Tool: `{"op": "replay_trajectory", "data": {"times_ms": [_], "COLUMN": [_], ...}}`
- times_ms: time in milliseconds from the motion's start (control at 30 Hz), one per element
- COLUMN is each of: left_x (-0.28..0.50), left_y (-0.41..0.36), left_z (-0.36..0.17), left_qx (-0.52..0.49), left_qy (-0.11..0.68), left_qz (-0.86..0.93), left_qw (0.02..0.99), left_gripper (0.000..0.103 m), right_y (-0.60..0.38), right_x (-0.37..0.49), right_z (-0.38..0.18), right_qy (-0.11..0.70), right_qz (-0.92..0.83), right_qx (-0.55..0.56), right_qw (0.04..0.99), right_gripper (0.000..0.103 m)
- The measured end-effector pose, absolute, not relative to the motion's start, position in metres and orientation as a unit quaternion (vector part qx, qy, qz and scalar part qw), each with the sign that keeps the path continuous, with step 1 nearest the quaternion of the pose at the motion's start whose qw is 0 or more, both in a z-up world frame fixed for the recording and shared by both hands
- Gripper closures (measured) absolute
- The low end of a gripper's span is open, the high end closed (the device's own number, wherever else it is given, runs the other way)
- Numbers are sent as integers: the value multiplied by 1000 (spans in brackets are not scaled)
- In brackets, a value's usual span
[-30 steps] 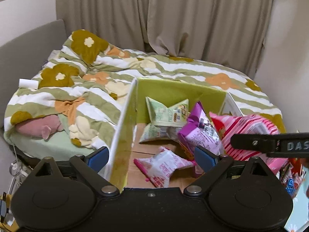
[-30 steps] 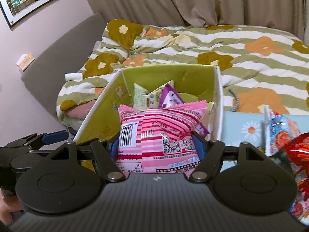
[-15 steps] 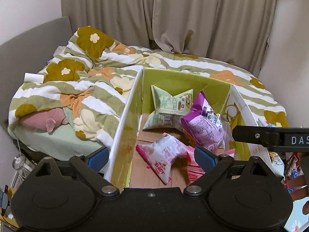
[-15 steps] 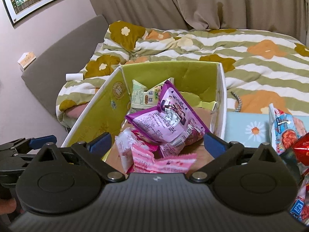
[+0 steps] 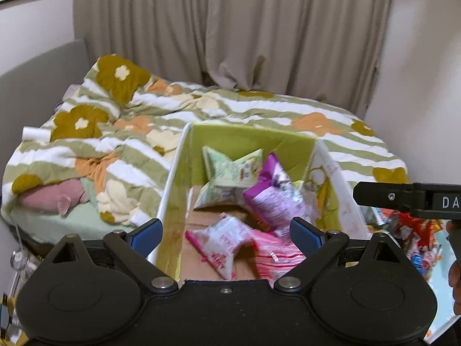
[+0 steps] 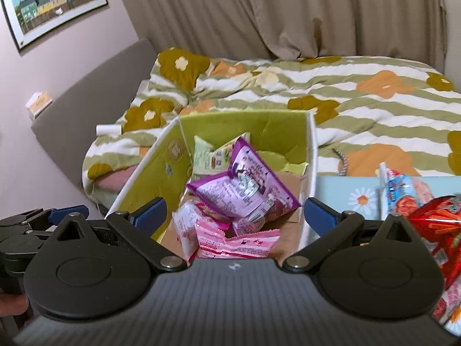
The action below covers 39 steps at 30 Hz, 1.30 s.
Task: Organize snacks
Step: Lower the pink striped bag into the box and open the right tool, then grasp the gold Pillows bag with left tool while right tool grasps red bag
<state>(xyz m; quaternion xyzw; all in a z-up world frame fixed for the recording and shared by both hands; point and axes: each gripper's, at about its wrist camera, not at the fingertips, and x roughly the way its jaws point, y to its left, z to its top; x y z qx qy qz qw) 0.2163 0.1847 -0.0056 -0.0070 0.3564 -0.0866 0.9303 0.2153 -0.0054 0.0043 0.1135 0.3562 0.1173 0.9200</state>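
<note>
Snack packets [image 6: 242,190] are lying in the green box [image 6: 149,173] while both grippers' jaws are hanging wide open, gripping nothing.

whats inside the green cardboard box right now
Inside the green cardboard box: a pale green snack packet at the back, a purple packet, a white-and-pink packet and a pink striped packet in front. Anything beneath them is covered.

Beige curtains [image 5: 230,34], floral striped duvet [image 6: 360,101], grey headboard [image 6: 95,86], framed picture [image 6: 54,5]
</note>
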Motion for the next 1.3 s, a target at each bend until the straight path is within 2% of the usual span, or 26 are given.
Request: {"op": "replay_trajectory", "data": {"times_ms": [500, 933, 1300], "left_x": [203, 181, 168], "left_y": [134, 35, -11], "left_z": [11, -15, -57], "left_qx": [21, 31, -45], "left_qy": [329, 364, 422], "left_qz": [-195, -194, -80], "left_qw": [924, 910, 902], "left_gripper": [6, 6, 6], "right_y": [-75, -172, -218], "right_x": [147, 136, 168], "right_z": [41, 13, -20], "right_qy": [304, 325, 352], "right_qz": [-14, -35, 44], "right_qx": [110, 106, 59], "right_qw": [946, 939, 933], "right_gripper": [0, 0, 0]}}
